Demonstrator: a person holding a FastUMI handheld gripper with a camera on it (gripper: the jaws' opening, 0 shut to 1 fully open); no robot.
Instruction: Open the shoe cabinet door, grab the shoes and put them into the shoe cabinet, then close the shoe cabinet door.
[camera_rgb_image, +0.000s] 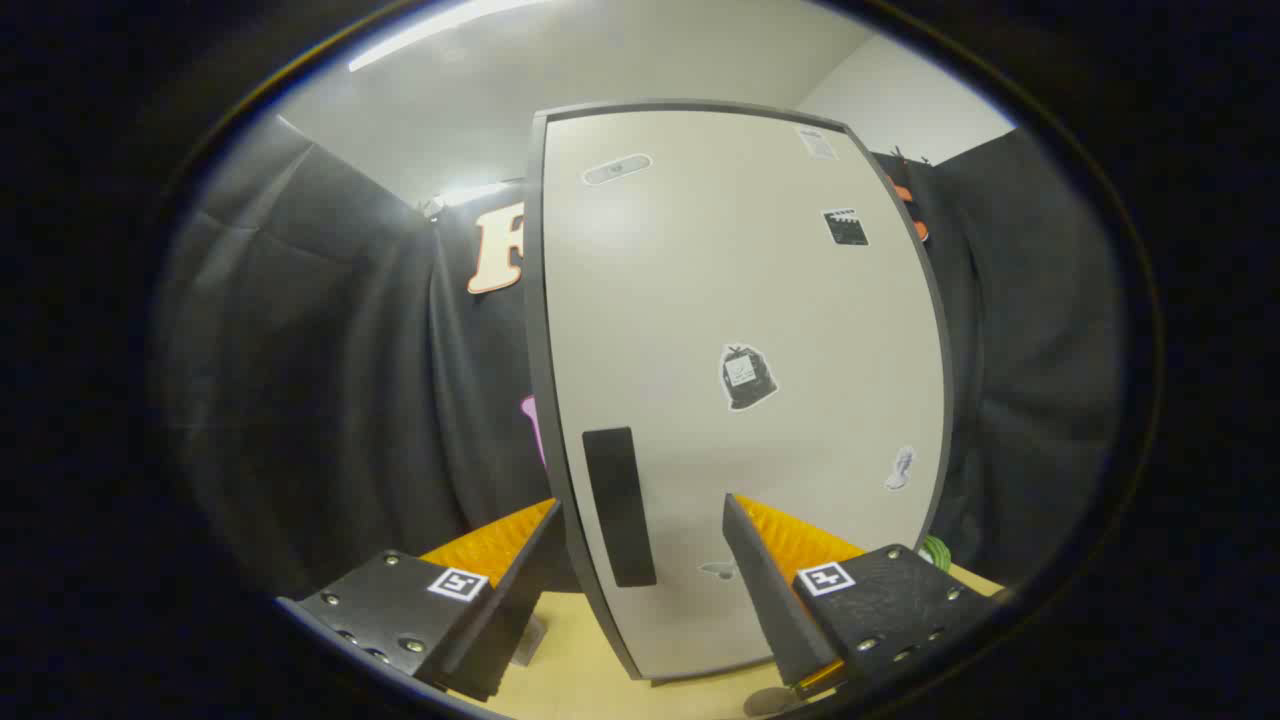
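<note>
On the left hangs the black cloth wall, folded and dim, running back to the corner under a pale ceiling with a strip light. My fingers stand wide apart with nothing held between them; the left finger sits just left of the cabinet's near edge, and the right finger lies in front of the door's lower part. Between them, close ahead, is the cabinet, upright on the light wooden surface, its pale door shut in a dark frame. A dark vertical handle runs down the door's left side, in the gap between my fingers and nearer the left one; I cannot tell whether either finger touches the door. Several stickers are scattered over the door, from the top down to the lower right. Right of the cabinet, something green peeks out just beyond my right finger, too small to identify, with more black cloth behind it.
</note>
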